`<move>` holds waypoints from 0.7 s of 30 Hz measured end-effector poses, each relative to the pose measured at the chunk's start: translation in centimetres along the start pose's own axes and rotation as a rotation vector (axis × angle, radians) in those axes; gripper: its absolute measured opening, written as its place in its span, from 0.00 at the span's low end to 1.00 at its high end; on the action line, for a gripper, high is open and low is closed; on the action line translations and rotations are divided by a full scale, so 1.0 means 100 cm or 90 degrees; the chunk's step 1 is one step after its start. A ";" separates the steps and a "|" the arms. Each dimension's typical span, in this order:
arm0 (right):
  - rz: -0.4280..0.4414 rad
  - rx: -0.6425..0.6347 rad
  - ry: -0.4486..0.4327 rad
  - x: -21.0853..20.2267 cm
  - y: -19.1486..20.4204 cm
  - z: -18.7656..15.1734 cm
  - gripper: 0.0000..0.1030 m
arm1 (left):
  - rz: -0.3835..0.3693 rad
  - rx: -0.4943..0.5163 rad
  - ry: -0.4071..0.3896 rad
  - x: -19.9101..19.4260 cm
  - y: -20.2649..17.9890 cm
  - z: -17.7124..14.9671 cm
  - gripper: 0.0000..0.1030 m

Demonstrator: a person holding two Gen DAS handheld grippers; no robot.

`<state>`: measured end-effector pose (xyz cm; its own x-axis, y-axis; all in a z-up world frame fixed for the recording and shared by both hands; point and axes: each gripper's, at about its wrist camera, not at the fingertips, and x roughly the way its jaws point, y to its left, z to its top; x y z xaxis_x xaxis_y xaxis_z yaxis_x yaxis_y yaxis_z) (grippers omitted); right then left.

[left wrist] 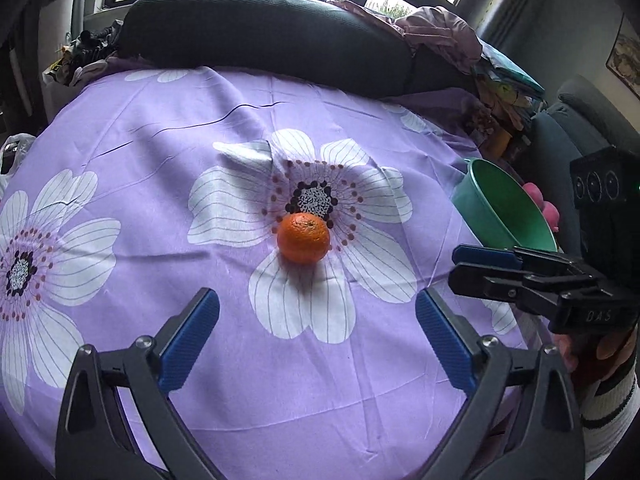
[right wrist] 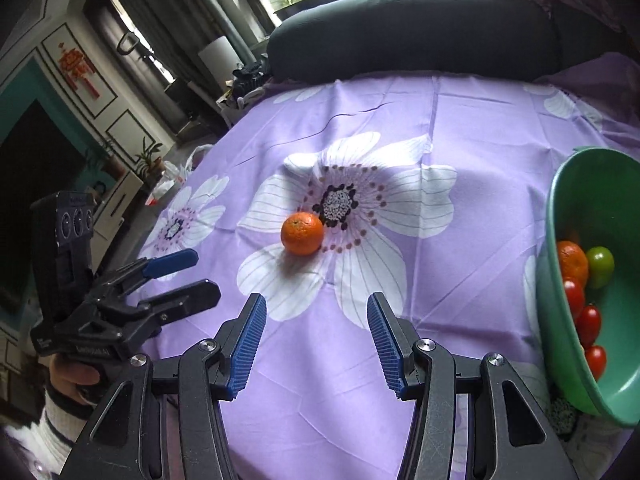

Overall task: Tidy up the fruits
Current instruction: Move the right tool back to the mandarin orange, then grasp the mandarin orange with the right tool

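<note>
Fingers [left wrist: 190,340] of both grippers stand apart, empty, with the orange [left wrist: 303,238] lying ahead, untouched.

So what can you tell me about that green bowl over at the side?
The green bowl looks like smooth plastic, round and deep, with a paler teal outside. It sits tilted at the edge of the purple flowered cloth. Inside lie an orange mandarin, a green tomato and several small red tomatoes, gathered against its lower wall. Nothing grips it in the right wrist view.
</note>
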<state>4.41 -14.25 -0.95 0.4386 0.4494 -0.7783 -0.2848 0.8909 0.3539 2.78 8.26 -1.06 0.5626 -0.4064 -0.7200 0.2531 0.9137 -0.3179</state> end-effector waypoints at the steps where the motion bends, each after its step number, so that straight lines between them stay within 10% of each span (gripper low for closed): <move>1: 0.008 0.005 0.005 0.006 0.000 0.004 0.51 | -0.009 0.003 0.006 0.004 0.001 0.002 0.93; 21: 0.073 0.099 0.085 0.093 -0.013 0.050 0.52 | -0.016 0.052 0.095 0.070 0.011 0.034 0.51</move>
<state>13.14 -10.89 -6.05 0.2909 0.5447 -0.7866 -0.1875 0.8386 0.5114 9.69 6.42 -4.35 0.4337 -0.4189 -0.7978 0.3324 0.8973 -0.2904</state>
